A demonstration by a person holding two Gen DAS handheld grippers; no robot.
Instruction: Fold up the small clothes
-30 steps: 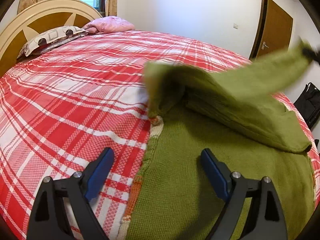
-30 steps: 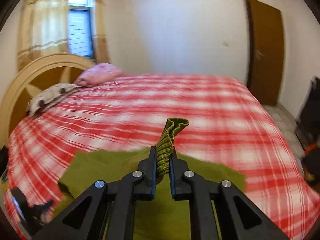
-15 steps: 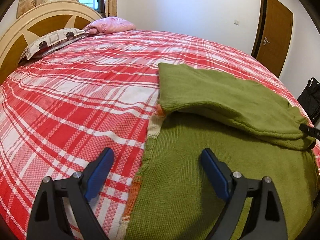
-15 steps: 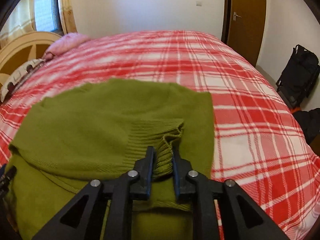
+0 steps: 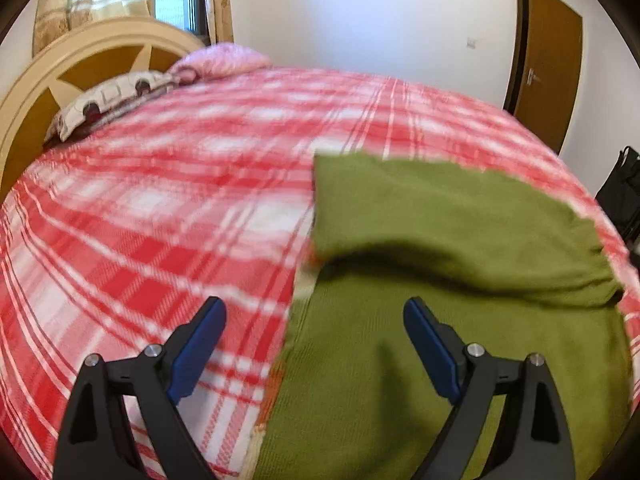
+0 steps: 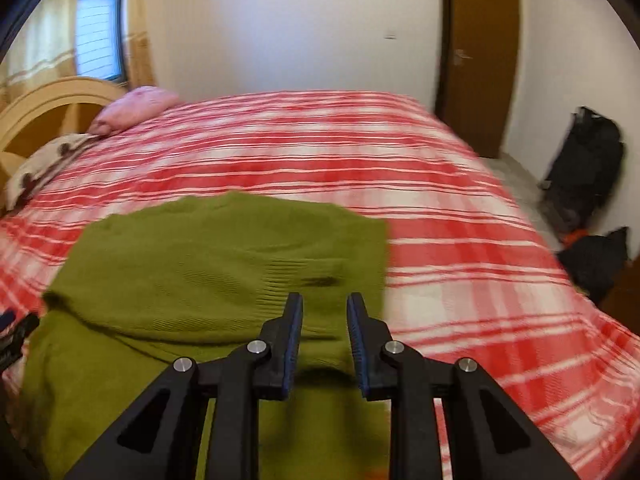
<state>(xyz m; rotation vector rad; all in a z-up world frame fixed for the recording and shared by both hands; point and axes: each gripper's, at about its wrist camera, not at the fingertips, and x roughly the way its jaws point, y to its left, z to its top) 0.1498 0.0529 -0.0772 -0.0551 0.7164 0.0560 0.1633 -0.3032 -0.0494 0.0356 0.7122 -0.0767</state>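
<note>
The right gripper [image 6: 323, 312], jaws apart and empty, hangs above the green knitted sweater's [image 6: 224, 256] folded-over ribbed sleeve, while the wide-open left gripper [image 5: 316, 328] straddles its edge, ready for the next fold.

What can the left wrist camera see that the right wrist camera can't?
Only the left wrist view shows the left hand-held gripper, wide open, and the jumper's pale orange-trimmed edge. Only the right wrist view shows the right hand-held gripper, empty, and the ribbed cuff. Both show the green jumper, checked bedspread, pink pillow and door.
</note>
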